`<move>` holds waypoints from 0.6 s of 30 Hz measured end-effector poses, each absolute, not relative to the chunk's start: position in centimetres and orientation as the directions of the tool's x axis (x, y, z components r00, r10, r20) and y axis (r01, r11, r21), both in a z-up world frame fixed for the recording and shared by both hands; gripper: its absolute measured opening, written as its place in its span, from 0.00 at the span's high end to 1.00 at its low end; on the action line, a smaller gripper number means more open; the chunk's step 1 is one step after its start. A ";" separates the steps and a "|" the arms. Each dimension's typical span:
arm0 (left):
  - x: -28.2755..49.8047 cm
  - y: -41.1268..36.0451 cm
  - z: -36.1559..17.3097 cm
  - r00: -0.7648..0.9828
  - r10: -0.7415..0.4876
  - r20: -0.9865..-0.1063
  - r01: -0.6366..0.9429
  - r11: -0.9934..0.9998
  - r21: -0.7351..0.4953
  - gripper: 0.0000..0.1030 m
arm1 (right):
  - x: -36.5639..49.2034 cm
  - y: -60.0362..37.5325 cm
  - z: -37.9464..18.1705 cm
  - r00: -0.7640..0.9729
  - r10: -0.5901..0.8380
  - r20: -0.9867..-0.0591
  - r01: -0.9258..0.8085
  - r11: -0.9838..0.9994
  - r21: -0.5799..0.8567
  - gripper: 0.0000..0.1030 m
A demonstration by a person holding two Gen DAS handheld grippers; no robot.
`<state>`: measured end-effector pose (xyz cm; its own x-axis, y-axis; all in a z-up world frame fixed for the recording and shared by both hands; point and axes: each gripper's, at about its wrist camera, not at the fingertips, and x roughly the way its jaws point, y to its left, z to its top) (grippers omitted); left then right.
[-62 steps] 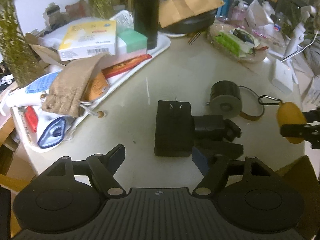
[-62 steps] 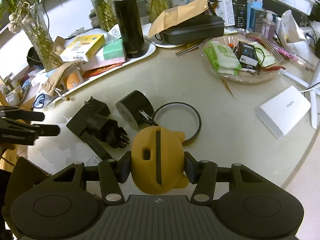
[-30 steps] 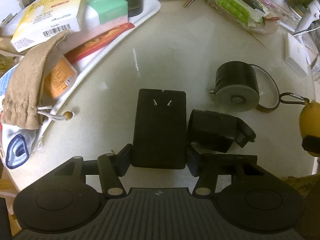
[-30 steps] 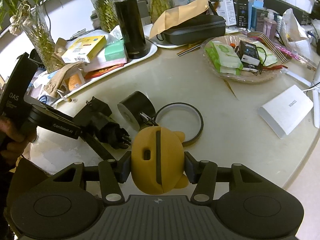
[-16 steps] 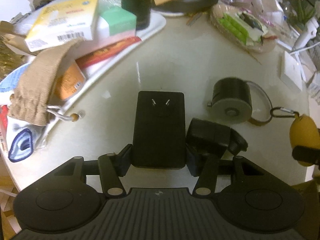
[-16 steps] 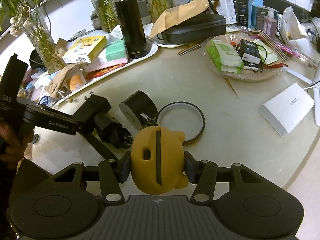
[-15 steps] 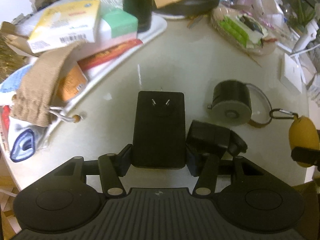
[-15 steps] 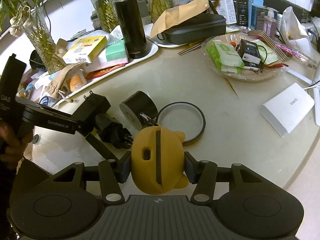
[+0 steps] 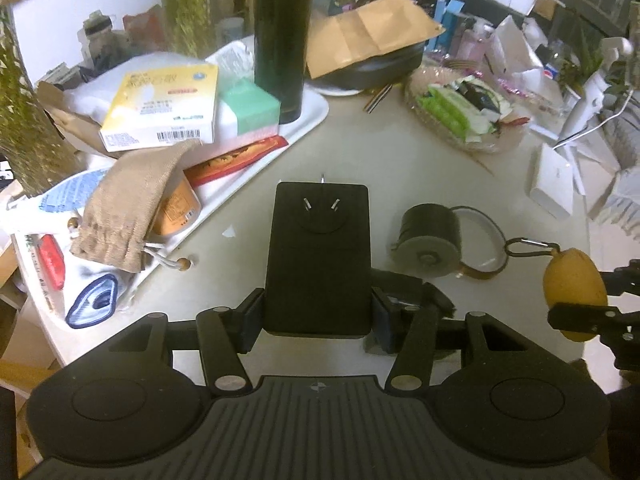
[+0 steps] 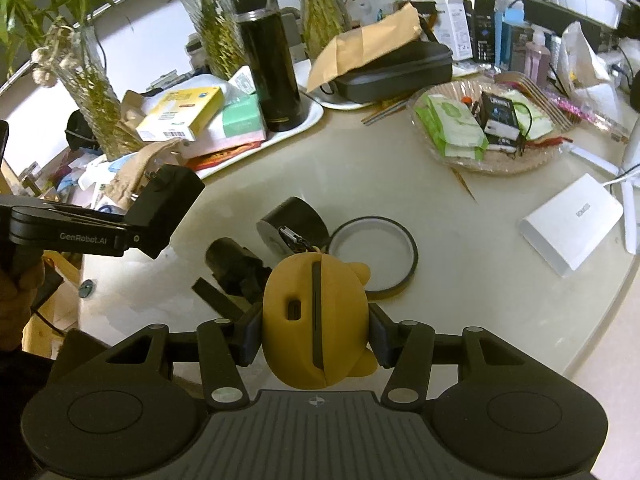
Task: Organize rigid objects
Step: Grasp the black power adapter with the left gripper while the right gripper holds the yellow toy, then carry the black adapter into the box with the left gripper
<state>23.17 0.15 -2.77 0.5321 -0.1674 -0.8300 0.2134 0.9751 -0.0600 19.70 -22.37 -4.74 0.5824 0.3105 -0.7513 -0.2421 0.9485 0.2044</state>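
My left gripper (image 9: 318,316) is shut on a flat black power adapter (image 9: 320,256) with two metal prongs, held up off the table; from the right wrist view the adapter (image 10: 166,210) hangs in the air at the left. My right gripper (image 10: 316,338) is shut on a yellow rubber case (image 10: 316,316) with a carabiner; the left wrist view catches that case (image 9: 574,292) at the far right. On the table lie a second black plug adapter (image 10: 240,268), a black cylinder (image 10: 294,222) and a tape ring (image 10: 374,256).
A white tray (image 9: 256,168) at the left holds boxes, a cloth pouch (image 9: 128,208) and a dark flask (image 9: 284,40). A glass dish (image 10: 488,136) of packets sits at the back right, a white box (image 10: 572,222) to the right. The table edge (image 10: 580,344) curves near.
My left gripper has lifted the flat adapter off the table and tilted up, leaving the second plug adapter behind. The right gripper with the yellow case has stayed put.
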 end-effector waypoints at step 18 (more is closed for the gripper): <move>16.8 0.2 2.7 0.604 -0.201 -0.771 0.240 0.969 -0.065 0.49 | 14.9 -21.7 -0.2 0.616 0.333 -0.714 -0.268 0.941 0.208 0.46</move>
